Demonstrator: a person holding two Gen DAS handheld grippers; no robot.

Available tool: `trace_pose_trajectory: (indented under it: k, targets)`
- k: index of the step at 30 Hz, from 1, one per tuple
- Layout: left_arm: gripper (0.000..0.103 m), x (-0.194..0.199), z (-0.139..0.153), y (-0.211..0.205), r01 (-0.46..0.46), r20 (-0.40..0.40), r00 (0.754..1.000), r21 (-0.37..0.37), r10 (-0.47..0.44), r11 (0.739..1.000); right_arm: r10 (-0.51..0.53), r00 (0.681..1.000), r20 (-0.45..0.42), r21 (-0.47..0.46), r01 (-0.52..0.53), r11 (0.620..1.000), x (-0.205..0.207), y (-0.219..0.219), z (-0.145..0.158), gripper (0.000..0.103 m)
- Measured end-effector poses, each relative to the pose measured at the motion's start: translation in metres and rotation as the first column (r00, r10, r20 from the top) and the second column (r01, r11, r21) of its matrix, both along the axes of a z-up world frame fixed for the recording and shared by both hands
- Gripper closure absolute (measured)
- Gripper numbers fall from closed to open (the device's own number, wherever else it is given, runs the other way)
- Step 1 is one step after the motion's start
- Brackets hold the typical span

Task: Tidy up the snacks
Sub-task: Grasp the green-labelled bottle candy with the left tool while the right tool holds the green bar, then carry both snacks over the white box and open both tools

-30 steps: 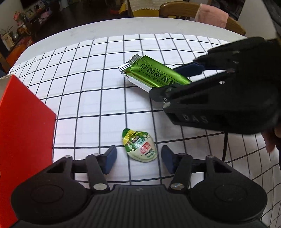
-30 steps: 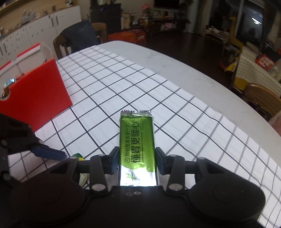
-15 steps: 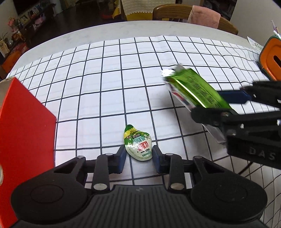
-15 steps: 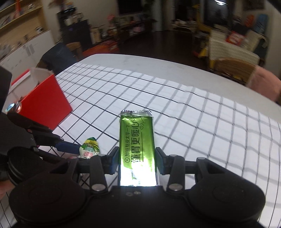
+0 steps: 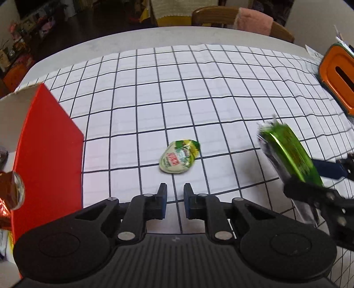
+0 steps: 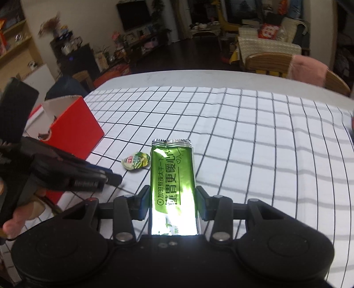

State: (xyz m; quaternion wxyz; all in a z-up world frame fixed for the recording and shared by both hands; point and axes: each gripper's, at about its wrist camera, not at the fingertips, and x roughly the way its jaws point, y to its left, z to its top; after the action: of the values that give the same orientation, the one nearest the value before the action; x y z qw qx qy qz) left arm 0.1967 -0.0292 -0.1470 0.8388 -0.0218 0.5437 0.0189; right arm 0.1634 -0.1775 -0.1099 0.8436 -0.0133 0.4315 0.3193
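A small green-and-white candy (image 5: 179, 158) lies on the checked cloth just ahead of my left gripper (image 5: 174, 188). That gripper's jaws are shut with nothing between them. In the right wrist view the same candy (image 6: 137, 160) sits left of the bar, with my left gripper (image 6: 119, 177) near it. My right gripper (image 6: 173, 197) is shut on a long green snack bar (image 6: 172, 172) and holds it above the cloth. The left wrist view shows that bar (image 5: 289, 150), blurred, at the right in my right gripper (image 5: 303, 177).
A red open box (image 5: 46, 144) stands at the left with wrapped snacks inside; the right wrist view shows the box (image 6: 75, 124) too. An orange container (image 5: 338, 73) sits at the far right. A wooden chair (image 5: 221, 15) with a pink cloth stands behind the table.
My left jaws closed and the candy slipped out from between them; it now lies turned, ahead of the tips. My right gripper carried the green bar off the cloth and rightward.
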Motion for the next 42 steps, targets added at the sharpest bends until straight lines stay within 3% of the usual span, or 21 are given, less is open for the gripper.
trace_pose_trajectory:
  k: [2, 6, 12, 17, 19, 21, 27, 42]
  targets:
    - [0.08, 0.004, 0.004, -0.001, 0.014, 0.0, 1.0, 0.018, -0.014, 1.0, -0.026, 1.0, -0.007, 0.016, 0.026, 1.0, -0.009, -0.008, 0.001, 0.062]
    - [0.045, 0.022, 0.004, -0.01, 0.021, 0.014, 1.0, 0.04, -0.021, 0.999, -0.055, 0.998, -0.017, 0.044, 0.056, 0.997, -0.028, -0.02, 0.003, 0.062]
    - [0.045, 0.042, -0.008, -0.02, 0.055, 0.004, 0.998, 0.096, -0.055, 0.994, -0.082, 0.996, -0.039, 0.065, 0.084, 0.994, -0.043, -0.036, 0.0, 0.062]
    - [0.045, 0.047, -0.011, -0.019, 0.056, 0.012, 0.998, 0.098, -0.058, 0.994, -0.108, 0.993, -0.047, 0.075, 0.111, 0.991, -0.042, -0.044, -0.003, 0.062]
    - [0.051, 0.048, -0.011, -0.019, 0.06, 0.012, 0.998, 0.083, -0.062, 0.995, -0.11, 0.993, -0.048, 0.079, 0.113, 0.99, -0.041, -0.046, -0.004, 0.062]
    - [0.064, 0.049, -0.011, -0.021, 0.066, 0.011, 0.998, 0.063, -0.067, 0.996, -0.11, 0.993, -0.046, 0.081, 0.114, 0.99, -0.041, -0.047, -0.004, 0.062]
    - [0.068, 0.048, -0.013, -0.023, 0.072, 0.018, 0.997, 0.06, -0.073, 0.996, -0.102, 0.994, -0.039, 0.086, 0.105, 0.991, -0.049, -0.047, -0.003, 0.062]
    - [0.068, -0.004, 0.036, -0.015, 0.043, 0.055, 0.998, 0.016, -0.044, 0.999, -0.101, 0.995, -0.018, 0.08, 0.102, 0.992, -0.055, -0.043, 0.01, 0.062]
